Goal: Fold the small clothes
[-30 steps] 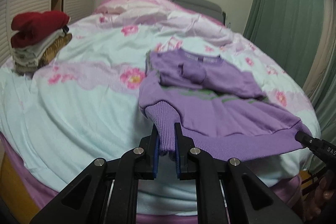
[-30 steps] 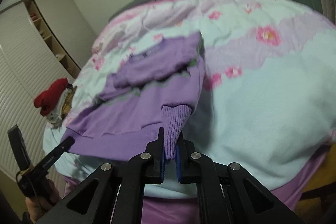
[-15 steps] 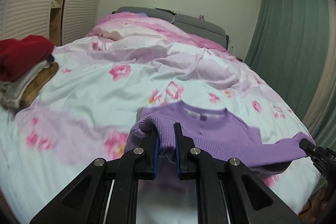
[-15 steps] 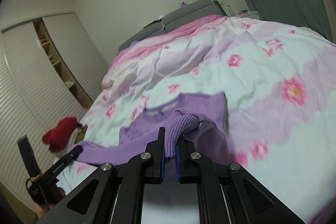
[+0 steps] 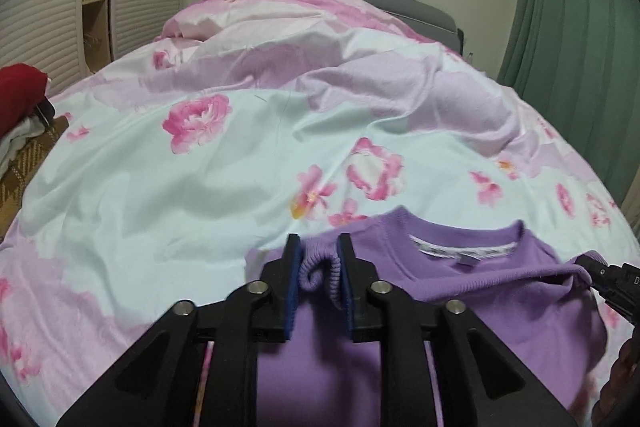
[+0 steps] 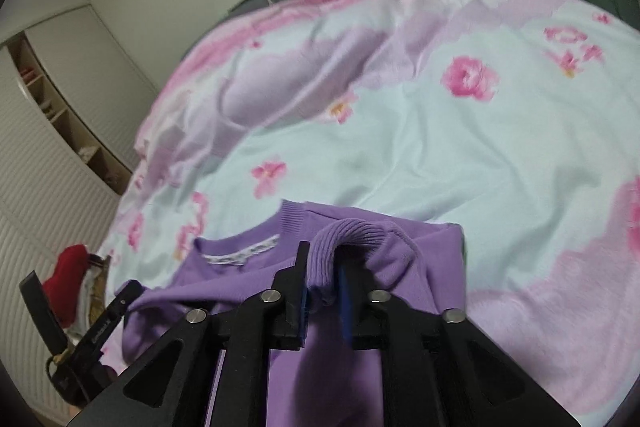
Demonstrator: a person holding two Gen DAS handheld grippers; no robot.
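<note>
Each tool was clamped on a ribbed hem corner of the purple sweater [image 5: 472,291]: left tool [image 5: 318,267], right tool [image 6: 322,277]. Held so, the hem reached its collar, near on the floral bed [image 5: 200,187], seemingly halving the garment.

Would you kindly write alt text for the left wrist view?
The left hand-held gripper pinches the ribbed hem of a purple sweater just below its collar, over a floral duvet. The right hand-held gripper holds the hem at the right edge; folded clothes sit far left.
</note>
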